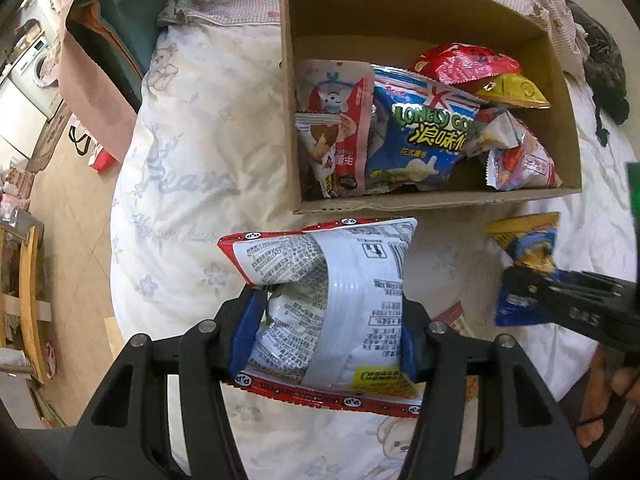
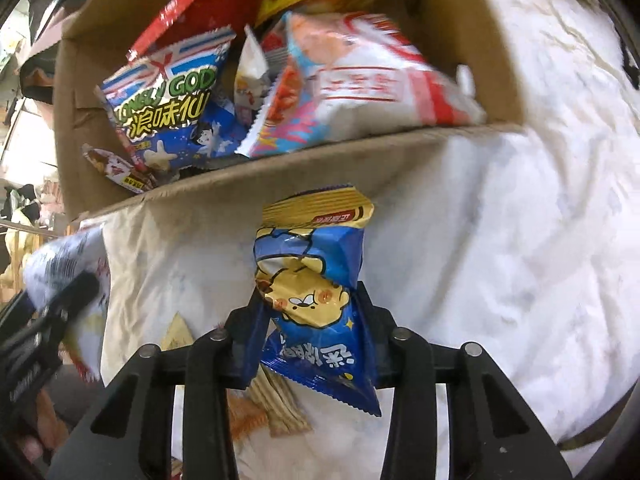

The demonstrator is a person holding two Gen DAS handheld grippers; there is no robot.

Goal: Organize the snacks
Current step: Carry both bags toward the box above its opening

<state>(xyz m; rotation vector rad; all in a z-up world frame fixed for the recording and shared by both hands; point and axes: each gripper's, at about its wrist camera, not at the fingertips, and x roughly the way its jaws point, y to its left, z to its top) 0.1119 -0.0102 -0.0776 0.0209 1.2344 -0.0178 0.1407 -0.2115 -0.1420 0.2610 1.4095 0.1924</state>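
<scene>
Left gripper [image 1: 328, 332] pinches crinkled white packet [image 1: 332, 292]; right gripper [image 2: 312, 336] squeezes glossy blue packet [image 2: 316, 280].

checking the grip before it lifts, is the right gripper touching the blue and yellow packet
Touching. In the right wrist view the right gripper has a finger on each side of the blue and yellow packet, and the packet is pinched and creased between them.

- Left gripper [image 1: 328, 332]: matte black plastic linkage arms with triangular cut-outs, 4 round silver pivot pins, blue pads [image 1: 246, 332] lining the fingers.
- Right gripper [image 2: 310, 332]: same black build, 4 silver pins.
- A black flip-flop strap crosses the foot [image 1: 596, 420].
</scene>
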